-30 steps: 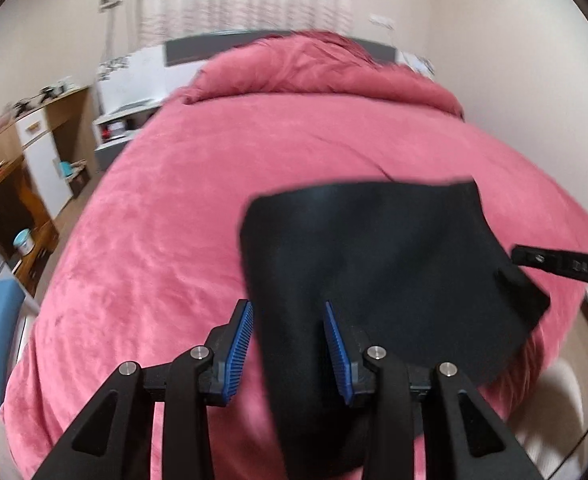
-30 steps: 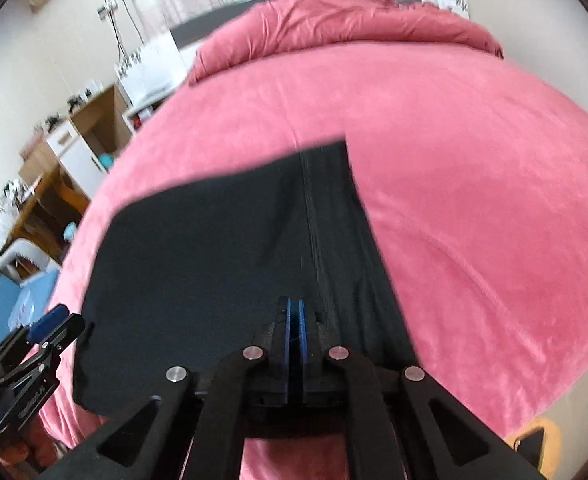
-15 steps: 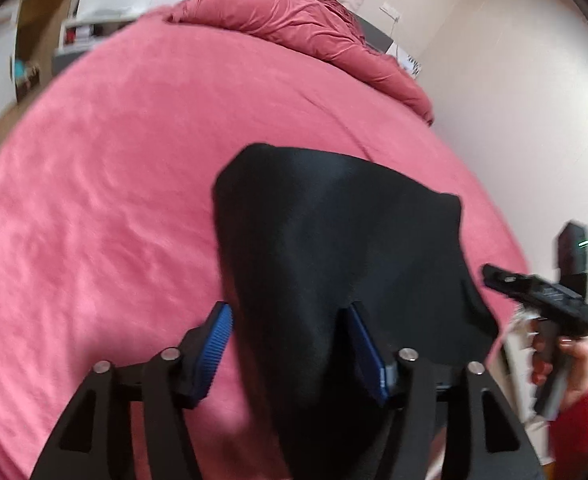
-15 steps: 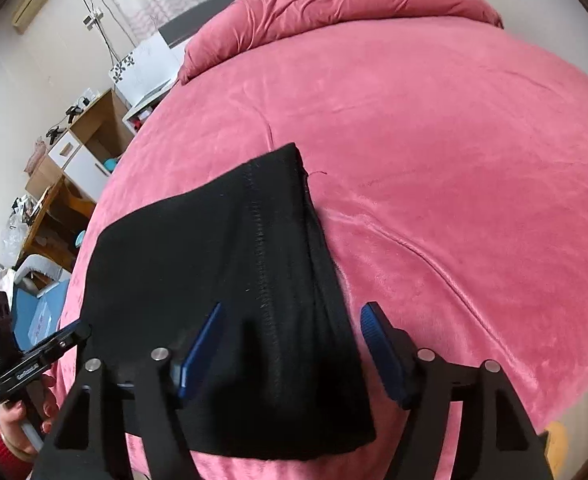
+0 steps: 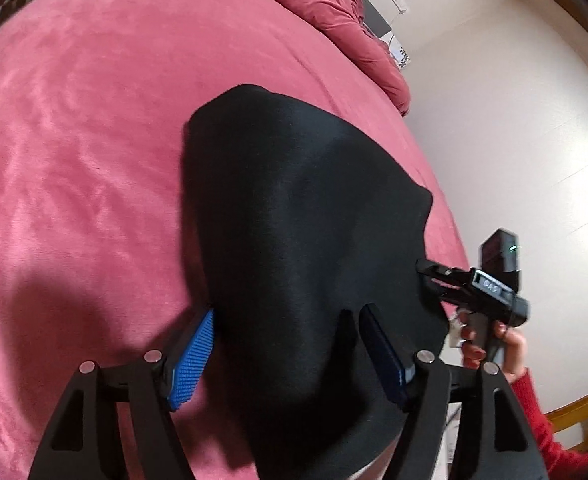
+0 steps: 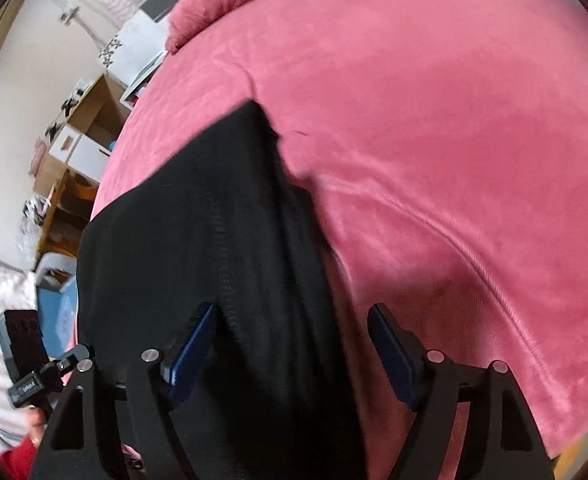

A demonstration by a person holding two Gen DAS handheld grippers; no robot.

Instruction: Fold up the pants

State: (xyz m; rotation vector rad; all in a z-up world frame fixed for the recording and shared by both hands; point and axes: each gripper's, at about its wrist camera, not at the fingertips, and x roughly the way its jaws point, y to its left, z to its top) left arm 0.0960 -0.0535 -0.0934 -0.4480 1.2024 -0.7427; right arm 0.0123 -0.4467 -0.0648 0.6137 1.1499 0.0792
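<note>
The black pants lie folded into a compact dark block on the pink bed, near its foot edge, with a stitched seam running down the cloth in the right wrist view. Both grippers hang over the near end of the pants. The left gripper is spread wide, its blue pads either side of the cloth, gripping nothing. The right gripper is equally wide and empty. A second ago the right one was pinched shut on the fabric; it has since let go. Small white lettering on each gripper's side is too blurred to read. A wooden shelf stands by the wall beyond the bed.
</note>
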